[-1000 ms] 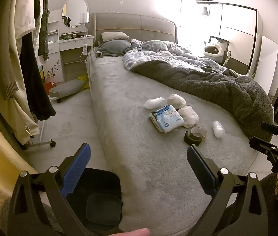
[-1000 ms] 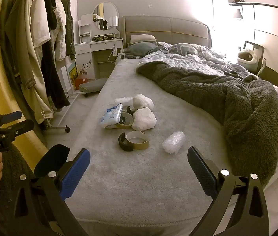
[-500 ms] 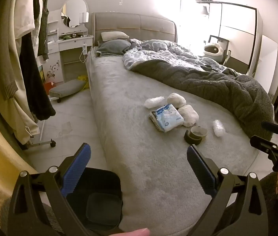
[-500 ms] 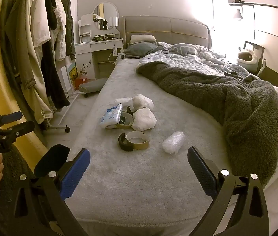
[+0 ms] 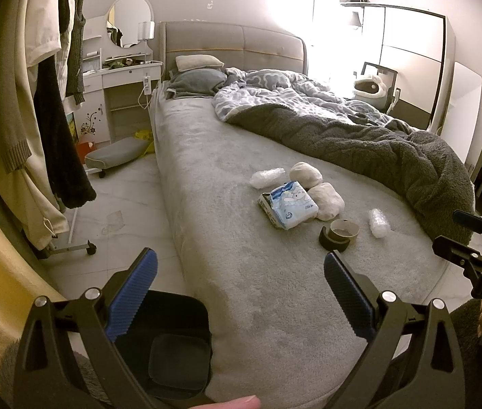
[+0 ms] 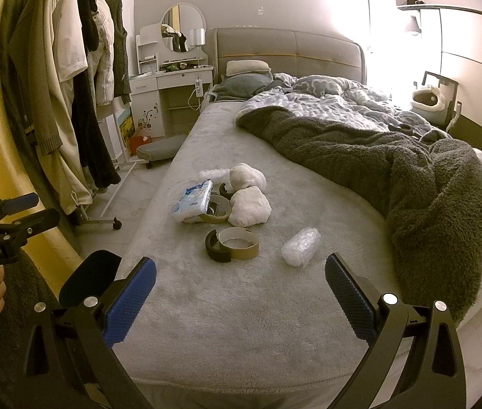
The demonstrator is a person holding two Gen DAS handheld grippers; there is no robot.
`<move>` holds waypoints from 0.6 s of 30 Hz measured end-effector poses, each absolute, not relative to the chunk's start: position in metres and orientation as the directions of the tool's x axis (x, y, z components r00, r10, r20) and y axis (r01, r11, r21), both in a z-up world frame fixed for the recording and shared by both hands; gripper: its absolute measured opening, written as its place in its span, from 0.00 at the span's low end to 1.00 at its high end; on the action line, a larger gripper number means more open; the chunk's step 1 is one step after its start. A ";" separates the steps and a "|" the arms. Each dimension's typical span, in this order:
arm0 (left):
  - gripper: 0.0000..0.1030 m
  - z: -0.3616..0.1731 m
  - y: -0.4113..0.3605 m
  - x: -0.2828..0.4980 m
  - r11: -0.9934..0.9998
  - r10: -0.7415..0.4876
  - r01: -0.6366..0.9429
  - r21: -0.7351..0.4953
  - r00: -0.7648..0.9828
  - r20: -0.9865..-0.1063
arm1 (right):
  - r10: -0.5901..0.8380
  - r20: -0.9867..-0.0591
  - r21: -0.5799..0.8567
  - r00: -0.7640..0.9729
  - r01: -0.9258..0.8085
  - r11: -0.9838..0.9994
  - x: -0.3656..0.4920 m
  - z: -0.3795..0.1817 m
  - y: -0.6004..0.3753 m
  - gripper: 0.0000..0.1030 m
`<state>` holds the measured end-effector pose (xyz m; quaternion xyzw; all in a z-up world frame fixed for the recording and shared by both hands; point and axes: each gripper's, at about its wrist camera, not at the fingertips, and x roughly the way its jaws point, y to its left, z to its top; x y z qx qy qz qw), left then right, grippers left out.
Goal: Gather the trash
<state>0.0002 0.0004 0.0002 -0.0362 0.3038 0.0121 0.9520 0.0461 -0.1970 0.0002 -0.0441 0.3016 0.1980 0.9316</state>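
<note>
Trash lies on the grey bed (image 6: 241,306): a blue-and-white tissue pack (image 6: 193,201) (image 5: 292,207), two white crumpled wads (image 6: 249,205) (image 5: 326,196), tape roll cores (image 6: 234,243) (image 5: 339,233), and bubble-wrap pieces (image 6: 301,246) (image 5: 378,222). A black bin (image 5: 169,351) stands on the floor at the bed's near left corner. My left gripper (image 5: 239,293) is open and empty above the bed corner and bin. My right gripper (image 6: 241,296) is open and empty over the bed's foot, short of the trash.
A dark fleece blanket (image 6: 394,170) and patterned duvet cover the bed's right side. A clothes rack with hanging coats (image 6: 67,102) stands left of the bed. A white dressing table (image 6: 172,92) and low stool (image 6: 159,148) stand at the back left.
</note>
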 end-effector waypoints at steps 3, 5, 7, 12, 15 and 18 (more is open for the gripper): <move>0.97 0.000 0.000 0.000 0.997 0.001 -0.045 -0.061 0.815 -0.579 | 0.343 -0.579 0.038 0.740 -0.395 0.918 0.046 0.000 -0.197 0.97; 0.97 0.000 0.000 0.000 0.997 0.000 -0.044 -0.061 0.815 -0.579 | 0.343 -0.579 0.038 0.740 -0.395 0.918 0.046 0.000 -0.197 0.97; 0.97 0.000 0.000 0.000 0.997 0.000 -0.045 -0.062 0.815 -0.579 | 0.343 -0.579 0.038 0.740 -0.395 0.918 0.046 0.000 -0.197 0.97; 0.97 0.000 0.000 0.000 0.997 0.000 -0.044 -0.062 0.815 -0.580 | 0.342 -0.580 0.038 0.739 -0.395 0.918 0.047 0.000 -0.197 0.97; 0.97 0.000 0.000 0.000 0.997 0.001 -0.045 -0.062 0.815 -0.580 | 0.342 -0.580 0.037 0.739 -0.395 0.918 0.047 0.000 -0.196 0.97; 0.97 0.000 0.000 0.000 0.997 0.000 -0.045 -0.064 0.814 -0.581 | 0.343 -0.581 0.037 0.738 -0.397 0.917 0.047 -0.001 -0.196 0.97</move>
